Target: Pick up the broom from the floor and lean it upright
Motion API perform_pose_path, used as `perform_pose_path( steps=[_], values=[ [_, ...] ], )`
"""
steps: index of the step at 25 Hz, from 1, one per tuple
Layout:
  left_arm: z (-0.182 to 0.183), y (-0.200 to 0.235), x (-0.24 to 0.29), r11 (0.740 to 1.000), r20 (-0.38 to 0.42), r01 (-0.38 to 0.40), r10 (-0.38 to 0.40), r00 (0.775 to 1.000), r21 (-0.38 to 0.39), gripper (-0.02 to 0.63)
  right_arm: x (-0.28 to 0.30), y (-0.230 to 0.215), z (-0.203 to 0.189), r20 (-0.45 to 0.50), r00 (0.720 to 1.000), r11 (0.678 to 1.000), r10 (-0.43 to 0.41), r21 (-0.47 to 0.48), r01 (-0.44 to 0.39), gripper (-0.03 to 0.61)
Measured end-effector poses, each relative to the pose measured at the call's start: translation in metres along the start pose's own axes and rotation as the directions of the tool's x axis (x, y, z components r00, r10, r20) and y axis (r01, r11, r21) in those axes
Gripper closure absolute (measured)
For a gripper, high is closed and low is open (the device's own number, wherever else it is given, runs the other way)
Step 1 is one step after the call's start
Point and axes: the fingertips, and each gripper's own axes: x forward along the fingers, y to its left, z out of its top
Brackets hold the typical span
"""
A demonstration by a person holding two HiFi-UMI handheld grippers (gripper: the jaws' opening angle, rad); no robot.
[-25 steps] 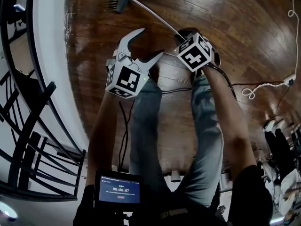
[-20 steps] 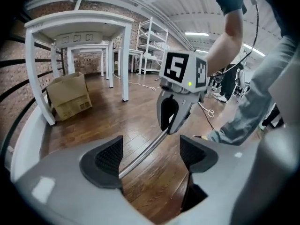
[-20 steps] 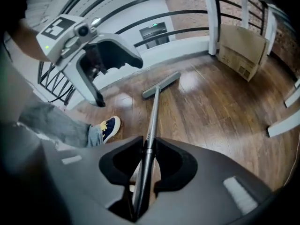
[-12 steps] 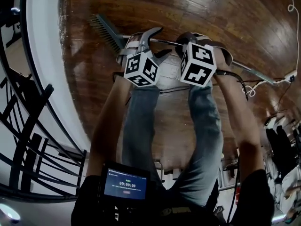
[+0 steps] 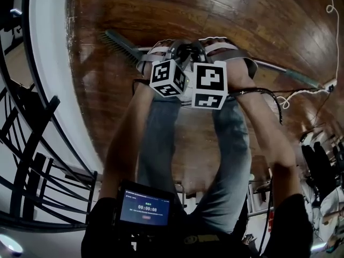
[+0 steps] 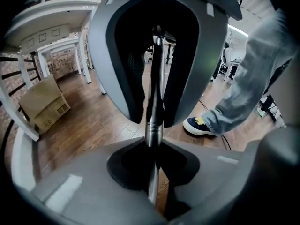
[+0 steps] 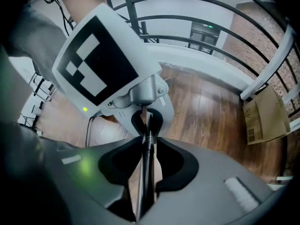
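Pickup step in hand, with the lean not yet begun; gripping the broom (image 5: pixel 271 67) twice along its metal handle (image 6: pixel 153 125), one grip hard beside the other. Clenched on the tube with the left gripper (image 6: pixel 153 148), jaws having just been closing and now pressing it from both sides, tube plainly between the pads in the left gripper view; clamped on the same tube with the right gripper (image 7: pixel 146 150), jaws tight against it near a ribbed joint in the metal; marker cubes almost touching in the head view. Lying roughly level across the wooden floor (image 5: pixel 258 15) just ahead of the knees, brush head (image 5: pixel 119 43) out to the left, bare end of the handle trailing off to the right; impossible to tell from here whether the bristles have left the boards. Next, by the look of it: swing the long right-hand end up while letting the brush head drop, so as to bring the broom vertical; calls for a firm squeeze, with both grips close together and nearer the head end, leaving a long length of handle to lever against the pads; may call for re-placing one grip further along. After that, carry to a support and rest the handle against it; black railing (image 5: pixel 32 160) on its white curb to the left looks the nearest candidate, though only as a guess.
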Motion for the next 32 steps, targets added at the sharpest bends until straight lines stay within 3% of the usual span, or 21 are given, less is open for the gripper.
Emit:
perform_pose_path(
  steps=[3, 5, 7, 9, 10, 11, 13, 14, 15, 16, 17, 18, 19, 22, 23, 25, 26, 29, 32],
  values=[
    [-0.006, 0.009, -0.003, 0.999, -0.003, -0.03, 0.03, 1.0, -0.028, 0.555, -0.008, -0.018, 0.01, 0.016, 0.995, 0.995, -0.098, -0.014, 0.098, 0.418],
    [-0.011, 0.017, -0.006, 0.996, -0.012, -0.054, 0.054, 0.998, -0.069, 0.555, -0.036, -0.042, 0.027, 0.109, 0.967, 0.972, -0.23, 0.065, 0.224, 0.422],
    [-0.016, 0.024, -0.013, 0.99, -0.015, -0.078, 0.077, 0.997, -0.119, 0.555, -0.091, -0.065, 0.053, 0.263, 0.888, 0.912, -0.377, 0.274, 0.306, 0.422],
    [-0.019, 0.032, -0.022, 0.981, -0.009, -0.099, 0.099, 0.995, -0.17, 0.555, -0.158, -0.077, 0.072, 0.412, 0.767, 0.823, -0.492, 0.508, 0.255, 0.413],
    [-0.019, 0.037, -0.027, 0.975, -0.005, -0.11, 0.111, 0.994, -0.191, 0.555, -0.188, -0.079, 0.072, 0.458, 0.696, 0.766, -0.552, 0.608, 0.208, 0.381],
    [-0.019, 0.043, -0.032, 0.97, -0.001, -0.123, 0.126, 0.992, -0.209, 0.555, -0.215, -0.081, 0.063, 0.464, 0.617, 0.683, -0.636, 0.711, 0.168, 0.364],
    [-0.018, 0.054, -0.043, 0.96, 0.007, -0.147, 0.153, 0.988, -0.239, 0.555, -0.26, -0.085, 0.023, 0.336, 0.433, 0.429, -0.836, 0.893, 0.135, 0.365],
    [-0.018, 0.059, -0.049, 0.954, 0.012, -0.157, 0.165, 0.986, -0.255, 0.555, -0.272, -0.085, -0.002, 0.238, 0.364, 0.301, -0.9, 0.945, 0.125, 0.365],
    [-0.018, 0.065, -0.055, 0.948, 0.016, -0.166, 0.177, 0.984, -0.273, 0.557, -0.276, -0.084, -0.025, 0.155, 0.331, 0.197, -0.931, 0.976, 0.098, 0.363],
    [-0.018, 0.071, -0.061, 0.94, 0.02, -0.175, 0.189, 0.982, -0.292, 0.557, -0.271, -0.083, -0.043, 0.102, 0.327, 0.124, -0.94, 0.991, 0.047, 0.356],
    [-0.017, 0.078, -0.066, 0.932, 0.026, -0.183, 0.201, 0.979, -0.312, 0.557, -0.262, -0.086, -0.053, 0.089, 0.338, 0.089, -0.937, 0.996, -0.016, 0.354],
    [-0.014, 0.085, -0.07, 0.924, 0.035, -0.188, 0.211, 0.977, -0.332, 0.556, -0.252, -0.093, -0.056, 0.109, 0.352, 0.088, -0.93, 0.993, -0.075, 0.333],
    [-0.011, 0.09, -0.074, 0.917, 0.046, -0.19, 0.219, 0.975, -0.35, 0.555, -0.242, -0.102, -0.052, 0.144, 0.363, 0.11, -0.921, 0.988, -0.113, 0.29],
    [-0.001, 0.098, -0.086, 0.897, 0.081, -0.196, 0.246, 0.966, -0.397, 0.557, -0.229, -0.138, -0.02, 0.239, 0.374, 0.21, -0.896, 0.971, -0.119, 0.286],
    [0.003, 0.101, -0.09, 0.89, 0.093, -0.2, 0.259, 0.961, -0.41, 0.557, -0.231, -0.15, -0.008, 0.269, 0.368, 0.243, -0.89, 0.963, -0.118, 0.313],
    [0.013, 0.109, -0.098, 0.876, 0.118, -0.202, 0.279, 0.953, -0.438, 0.557, -0.24, -0.169, 0.015, 0.334, 0.341, 0.307, -0.879, 0.943, -0.13, 0.442],
    [0.017, 0.111, -0.102, 0.868, 0.13, -0.198, 0.285, 0.95, -0.454, 0.557, -0.246, -0.174, 0.026, 0.361, 0.33, 0.331, -0.872, 0.933, -0.145, 0.476],
    [0.032, 0.117, -0.117, 0.854, 0.176, -0.186, 0.305, 0.936, -0.486, 0.557, -0.27, -0.18, 0.057, 0.423, 0.29, 0.387, -0.858, 0.905, -0.177, 0.495],
    [0.053, 0.126, -0.139, 0.848, 0.228, -0.174, 0.323, 0.919, -0.501, 0.557, -0.303, -0.176, 0.087, 0.461, 0.257, 0.44, -0.849, 0.887, -0.138, 0.505]
  ],
)
